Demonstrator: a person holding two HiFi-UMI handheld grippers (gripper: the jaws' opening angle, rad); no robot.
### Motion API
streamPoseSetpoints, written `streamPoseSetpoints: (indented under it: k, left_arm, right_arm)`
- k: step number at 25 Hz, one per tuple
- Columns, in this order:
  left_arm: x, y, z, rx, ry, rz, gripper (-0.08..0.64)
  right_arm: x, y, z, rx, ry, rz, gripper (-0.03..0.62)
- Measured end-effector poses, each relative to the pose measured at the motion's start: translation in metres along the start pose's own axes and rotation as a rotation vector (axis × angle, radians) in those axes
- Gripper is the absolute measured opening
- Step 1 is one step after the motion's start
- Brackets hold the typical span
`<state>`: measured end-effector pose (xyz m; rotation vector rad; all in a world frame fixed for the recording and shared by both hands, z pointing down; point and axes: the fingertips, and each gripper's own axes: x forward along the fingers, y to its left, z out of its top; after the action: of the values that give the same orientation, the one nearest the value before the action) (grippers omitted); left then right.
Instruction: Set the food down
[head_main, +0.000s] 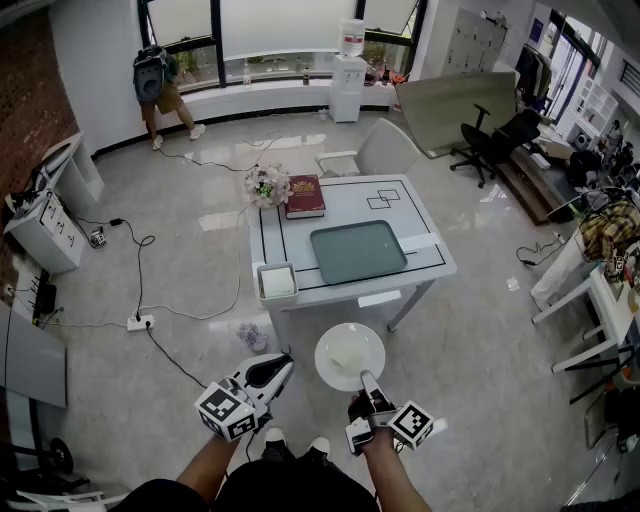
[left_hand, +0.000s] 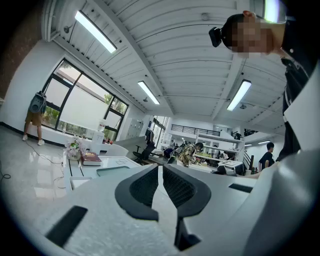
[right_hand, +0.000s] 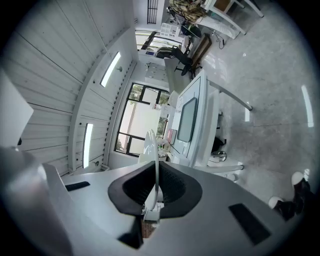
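A white round plate (head_main: 350, 357) hangs over the floor in front of the table, level, with a pale patch on it that I cannot identify. My right gripper (head_main: 368, 385) is shut on its near rim; in the right gripper view the plate (right_hand: 150, 145) shows edge-on between the pads. My left gripper (head_main: 275, 370) is beside it to the left, shut and holding nothing, its pads (left_hand: 161, 182) pressed together. The white table (head_main: 430, 262) stands a step ahead, with a grey-green tray (head_main: 358, 251) at its middle.
On the table are a white square container (head_main: 277, 283) at the near left corner, a red book (head_main: 305, 196) and a flower bunch (head_main: 265, 186) at the far left. A chair (head_main: 375, 152) stands behind it. Cables and a power strip (head_main: 139, 322) lie on the floor to the left. A person (head_main: 160, 85) stands by the windows.
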<state>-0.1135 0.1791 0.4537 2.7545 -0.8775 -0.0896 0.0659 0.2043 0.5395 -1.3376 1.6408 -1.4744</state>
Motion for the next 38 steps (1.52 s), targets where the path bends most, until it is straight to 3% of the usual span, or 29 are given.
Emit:
streamPoseSetpoints:
  k: [9, 17, 21, 30, 34, 38]
  left_arm:
    - [0.000, 0.000, -0.001, -0.021, 0.007, -0.001, 0.032]
    - [0.006, -0.004, -0.007, -0.029, 0.018, -0.008, 0.032]
    - [0.013, -0.008, -0.009, -0.033, 0.020, -0.006, 0.032]
    - [0.031, -0.033, -0.015, -0.019, 0.024, 0.017, 0.032]
    - [0.034, -0.051, -0.022, -0.030, 0.030, 0.034, 0.032]
    - [0.037, -0.061, -0.027, -0.030, 0.042, 0.037, 0.032]
  right_arm:
    - [0.003, 0.004, -0.001, 0.020, 0.000, 0.022, 0.020]
    - [-0.002, 0.007, 0.014, -0.043, -0.050, 0.070, 0.020]
    - [0.000, 0.017, 0.015, 0.001, -0.044, 0.109, 0.020]
    - [-0.019, -0.005, 0.036, -0.028, -0.015, 0.061, 0.021]
    - [-0.025, -0.007, 0.044, -0.013, -0.006, 0.110, 0.021]
    - [-0.031, -0.013, 0.048, -0.001, 0.002, 0.099, 0.021]
